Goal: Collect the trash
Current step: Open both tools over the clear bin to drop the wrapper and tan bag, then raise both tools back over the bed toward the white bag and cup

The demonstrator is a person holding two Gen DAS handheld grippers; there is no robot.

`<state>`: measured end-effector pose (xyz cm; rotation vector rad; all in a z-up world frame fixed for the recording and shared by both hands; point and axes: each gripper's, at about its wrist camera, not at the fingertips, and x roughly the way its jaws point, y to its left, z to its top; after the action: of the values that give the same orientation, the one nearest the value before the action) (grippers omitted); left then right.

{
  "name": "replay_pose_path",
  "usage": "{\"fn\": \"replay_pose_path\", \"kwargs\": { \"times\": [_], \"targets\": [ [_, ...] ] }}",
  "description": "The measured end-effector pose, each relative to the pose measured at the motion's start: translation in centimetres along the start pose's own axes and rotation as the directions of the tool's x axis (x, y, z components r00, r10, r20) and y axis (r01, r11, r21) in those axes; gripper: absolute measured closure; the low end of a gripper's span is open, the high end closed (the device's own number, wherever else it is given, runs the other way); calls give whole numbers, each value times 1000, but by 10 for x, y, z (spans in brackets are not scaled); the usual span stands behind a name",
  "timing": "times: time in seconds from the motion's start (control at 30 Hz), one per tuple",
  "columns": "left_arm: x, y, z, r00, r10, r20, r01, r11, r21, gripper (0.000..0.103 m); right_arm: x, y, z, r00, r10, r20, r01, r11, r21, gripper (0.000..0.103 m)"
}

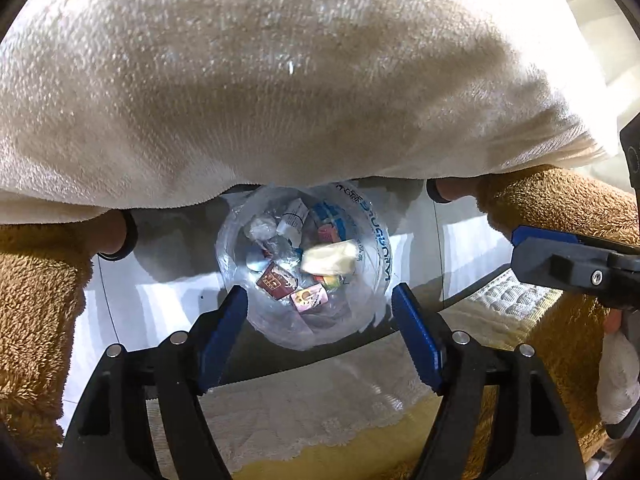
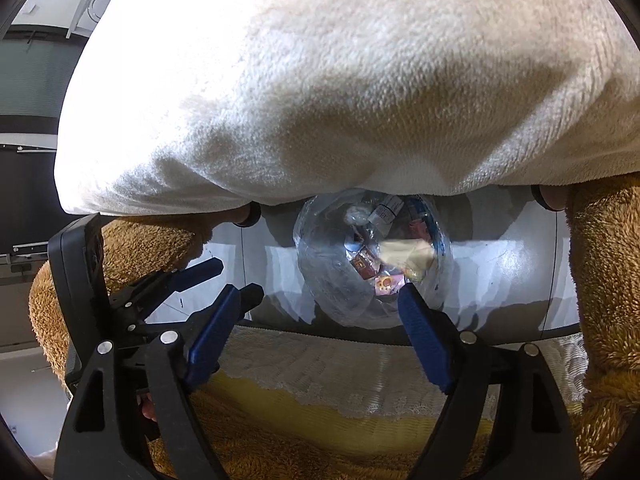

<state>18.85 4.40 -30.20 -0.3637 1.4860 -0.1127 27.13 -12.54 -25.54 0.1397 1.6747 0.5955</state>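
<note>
A big cream fleece fills the upper half of both views and overhangs the far rim of a clear plastic bag that stands open on the pale floor. Brown fleece-covered legs stand on either side of the bag, with feet in slippers beside them. Inside the bag lie wrappers, small red and pink cartons and crumpled plastic. A pale yellowish piece of trash, blurred, shows over the heap in the bag's mouth, touching neither tool. The left tool points down at the bag with its blue fingers apart and nothing between them. The right tool is likewise spread wide and empty just beside it. A lace-edged yellow cloth lies below both tools.
</note>
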Motion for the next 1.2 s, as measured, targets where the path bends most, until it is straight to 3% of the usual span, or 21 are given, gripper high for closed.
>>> {"fn": "replay_pose_path", "kwargs": {
  "times": [0.27,0.43,0.53,0.7,1.0,1.2],
  "targets": [
    [-22,2,0,997,-34,75,34,999,5,30,-19,18,-1,998,11,69,-5,997,-78,23],
    [-42,3,0,987,-69,144,69,998,11,30,-39,28,-5,989,62,136,-41,988,-148,23],
    [-59,3,-2,973,-97,210,94,995,23,30,-59,43,-13,968,67,240,-7,971,-241,23],
    [-91,-2,-3,939,-114,326,100,993,59,30,-82,53,-18,944,101,313,-3,955,-298,23],
    [-141,-9,20,897,-96,431,48,992,121,30,-113,59,-4,920,92,381,34,950,-311,23],
    [-178,-1,45,871,-82,485,13,990,144,30,-137,63,25,903,85,420,54,950,-308,23]
  ]
}}
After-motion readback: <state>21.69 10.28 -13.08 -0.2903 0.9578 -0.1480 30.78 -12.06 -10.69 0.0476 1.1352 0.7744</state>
